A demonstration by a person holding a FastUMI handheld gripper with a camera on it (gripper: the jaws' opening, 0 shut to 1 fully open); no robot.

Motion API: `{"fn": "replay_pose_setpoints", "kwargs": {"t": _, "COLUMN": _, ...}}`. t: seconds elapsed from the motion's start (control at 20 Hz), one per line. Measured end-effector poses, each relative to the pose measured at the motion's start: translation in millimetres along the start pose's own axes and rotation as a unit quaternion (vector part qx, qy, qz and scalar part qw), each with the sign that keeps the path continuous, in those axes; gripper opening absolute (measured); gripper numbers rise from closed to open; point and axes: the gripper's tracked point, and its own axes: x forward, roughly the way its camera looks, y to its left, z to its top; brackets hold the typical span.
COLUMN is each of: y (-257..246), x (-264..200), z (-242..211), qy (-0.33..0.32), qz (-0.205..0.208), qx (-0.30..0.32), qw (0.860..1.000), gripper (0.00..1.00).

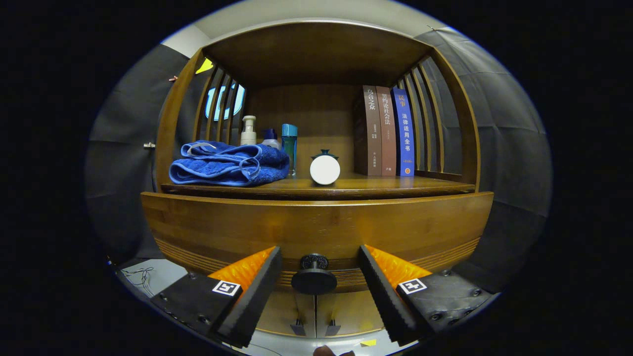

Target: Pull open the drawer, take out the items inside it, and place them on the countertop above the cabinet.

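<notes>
A wooden drawer front (316, 225) spans the cabinet just below the countertop (376, 185). Its dark round knob (314, 279) sits between my two fingers, with a gap on each side. My gripper (319, 272) is open around the knob, neither finger touching it. The drawer's inside is hidden behind its front. On the countertop lie a folded blue towel (230, 163) at the left and a white round jar (325, 169) in the middle.
Behind the towel stand a white pump bottle (248, 131), a small dark-capped bottle (270, 137) and a teal bottle (289, 146). Three books (388, 131) stand upright at the right. Slatted wooden sides and a wooden top enclose the shelf space.
</notes>
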Motion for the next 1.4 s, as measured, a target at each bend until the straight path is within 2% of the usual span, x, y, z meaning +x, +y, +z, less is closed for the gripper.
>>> {"fn": "replay_pose_setpoints", "kwargs": {"t": 0.2, "y": -0.7, "x": 17.7, "z": -1.2, "qy": 0.002, "qz": -0.003, "qx": -0.002, "qw": 1.000, "gripper": 1.00}}
{"fn": "replay_pose_setpoints", "kwargs": {"t": 0.55, "y": 2.5, "x": 9.2, "z": 4.9, "qy": 0.008, "qz": 0.006, "qx": -0.014, "qw": 1.000, "gripper": 0.99}}
{"fn": "replay_pose_setpoints", "kwargs": {"t": 0.85, "y": 2.9, "x": -51.4, "z": 80.2, "qy": -0.022, "qz": 0.033, "qx": -0.010, "qw": 0.999, "gripper": 0.99}}
{"fn": "replay_pose_setpoints", "kwargs": {"t": 1.15, "y": -7.9, "x": -118.7, "z": 169.0, "qy": -0.047, "qz": 0.035, "qx": -0.013, "qw": 0.998, "gripper": 0.99}}
{"fn": "replay_pose_setpoints", "kwargs": {"t": 1.4, "y": -17.6, "x": -160.7, "z": 224.0, "qy": -0.058, "qz": 0.036, "qx": -0.001, "qw": 0.998, "gripper": 0.99}}
